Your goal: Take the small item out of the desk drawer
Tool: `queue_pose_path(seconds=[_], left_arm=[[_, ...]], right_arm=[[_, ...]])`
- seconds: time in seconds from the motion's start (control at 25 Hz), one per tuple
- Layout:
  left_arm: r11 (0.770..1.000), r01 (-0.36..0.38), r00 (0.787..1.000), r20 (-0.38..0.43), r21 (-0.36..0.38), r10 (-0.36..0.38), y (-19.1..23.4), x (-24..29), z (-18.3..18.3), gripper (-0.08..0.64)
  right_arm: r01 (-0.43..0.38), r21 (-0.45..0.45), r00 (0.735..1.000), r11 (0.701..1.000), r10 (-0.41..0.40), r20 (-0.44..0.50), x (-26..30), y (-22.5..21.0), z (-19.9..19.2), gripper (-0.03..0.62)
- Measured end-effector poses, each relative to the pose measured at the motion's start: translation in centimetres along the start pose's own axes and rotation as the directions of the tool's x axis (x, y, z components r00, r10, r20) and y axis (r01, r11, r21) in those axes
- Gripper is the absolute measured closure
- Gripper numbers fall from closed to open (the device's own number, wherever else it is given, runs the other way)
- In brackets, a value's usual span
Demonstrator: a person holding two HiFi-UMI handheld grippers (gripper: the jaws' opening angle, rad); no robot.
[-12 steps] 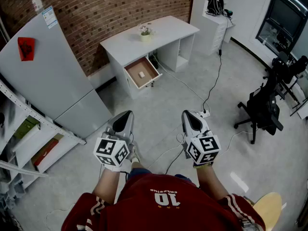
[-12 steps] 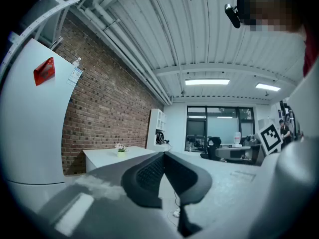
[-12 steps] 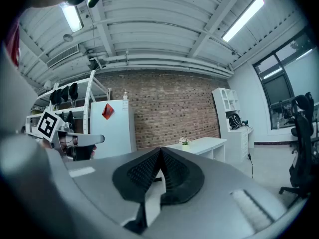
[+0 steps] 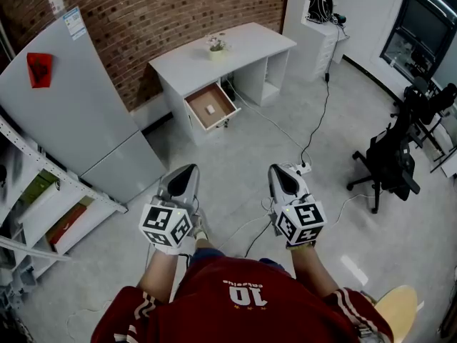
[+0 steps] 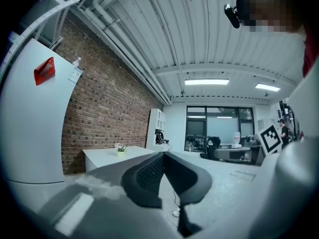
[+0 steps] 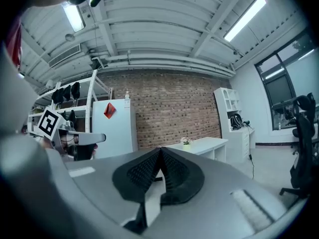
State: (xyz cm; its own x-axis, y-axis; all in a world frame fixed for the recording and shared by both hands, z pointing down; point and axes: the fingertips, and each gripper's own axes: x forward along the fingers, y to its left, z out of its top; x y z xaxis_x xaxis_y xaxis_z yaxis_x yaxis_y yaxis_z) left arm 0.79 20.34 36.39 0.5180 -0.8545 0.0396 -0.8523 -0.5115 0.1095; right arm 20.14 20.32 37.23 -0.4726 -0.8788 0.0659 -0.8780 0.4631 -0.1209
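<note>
The tall pale-grey refrigerator (image 4: 71,98) stands at the left against the brick wall. Right of it is the white rectangular desk (image 4: 246,45), well away across open grey floor. So the step in hand looks to be the approach. Walk straight at the desk front, and keep clear of the black cable that trails over the floor (image 4: 314,131).

The desk's shallow brown-lined drawer (image 4: 225,111) is already pulled out and needs no opening. Stop squarely before it, so one arm can reach down into it from above.

The left silver two-jaw gripper (image 4: 187,174) and the right silver two-jaw gripper (image 4: 280,174) are held low in front of the person, side by side. Their own views show both sets of ribbed dark pads pressed together with nothing between them. Part the jaws of whichever one will pick before it goes over the drawer, not inside it.

The small pale blocky item (image 4: 211,109) lies on the drawer floor near the middle, apart from the walls. It is too small here to tell its material; probably something light. Close on it gently, then lift straight up.

Against the frame half a second back, almost nothing differs. The drawer, item and left gripper sit as they did. The right gripper has drifted a trace to the left, and both pairs of jaws have stayed shut.
</note>
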Motion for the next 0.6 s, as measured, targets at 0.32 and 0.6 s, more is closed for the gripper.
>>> queue_pose_path(seconds=[0.32, 0.6], left_arm=[[1.0, 0.002, 1.0, -0.007, 0.005, -0.002, -0.1, 0.16, -0.01, 0.557], [1.0, -0.002, 1.0, -0.007, 0.006, 0.002, 0.43, 0.32, -0.01, 0.557]], right_arm=[[-0.007, 0.03, 1.0, 1.0, 0.006, 0.026, -0.09, -0.28, 0.4, 0.596], [-0.02, 0.043, 0.999, 0.999, 0.018, 0.039, 0.46, -0.31, 0.49, 0.595]])
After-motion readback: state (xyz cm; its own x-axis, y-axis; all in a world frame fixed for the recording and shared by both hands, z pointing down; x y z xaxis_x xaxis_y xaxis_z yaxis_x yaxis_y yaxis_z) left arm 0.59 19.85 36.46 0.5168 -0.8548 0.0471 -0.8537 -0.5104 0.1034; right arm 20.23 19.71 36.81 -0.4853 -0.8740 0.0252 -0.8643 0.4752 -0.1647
